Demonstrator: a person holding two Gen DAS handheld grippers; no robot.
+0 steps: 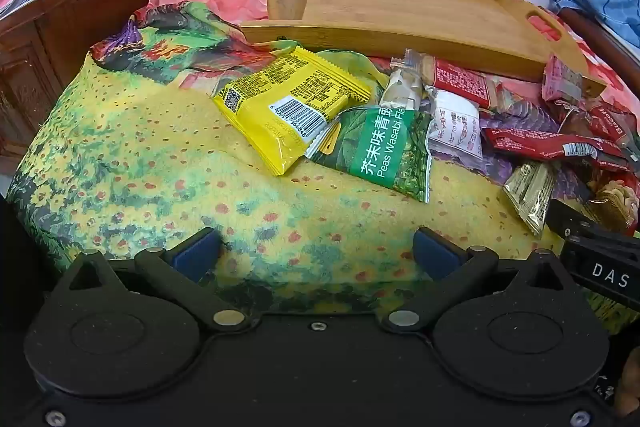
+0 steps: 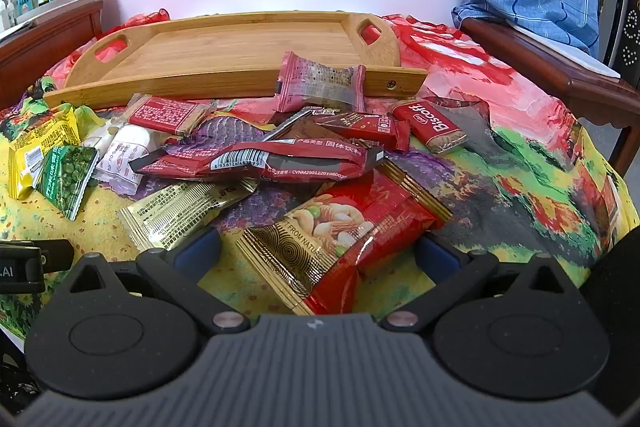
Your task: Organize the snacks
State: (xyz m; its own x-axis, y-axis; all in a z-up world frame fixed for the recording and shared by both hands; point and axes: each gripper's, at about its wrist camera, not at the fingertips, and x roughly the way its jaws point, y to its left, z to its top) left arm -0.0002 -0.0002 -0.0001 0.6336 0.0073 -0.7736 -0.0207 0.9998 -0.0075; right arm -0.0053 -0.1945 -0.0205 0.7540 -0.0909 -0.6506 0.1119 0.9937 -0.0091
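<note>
In the left wrist view, the left gripper (image 1: 316,251) hangs with its blue-padded jaws spread wide and nothing between them, only the yellow-and-green flowered cloth (image 1: 132,163) below. The nearest snacks lie ahead and to the right of the fingers: a yellow foil packet with a barcode (image 1: 286,105), tilted with its long axis running from far right to near left, and just beside it, overlapping its near corner, a green wasabi-pea packet (image 1: 384,151). The empty bamboo tray with cut-out handles (image 1: 400,7) sits beyond them at the far side. This gripper points steeply down at bare cloth, so it would need to travel forward and right to meet either packet.

In the right wrist view, the right gripper (image 2: 318,253) also stands fully open, tilted downward. A red-and-gold mixed-nut packet (image 2: 340,239) lies between its pads, apparently not pressed by either, its long axis running from near left to far right. The right hand is judged the better placed; closing here should take that packet. The tray lies at the far side, past the heap of red wrappers.
</note>
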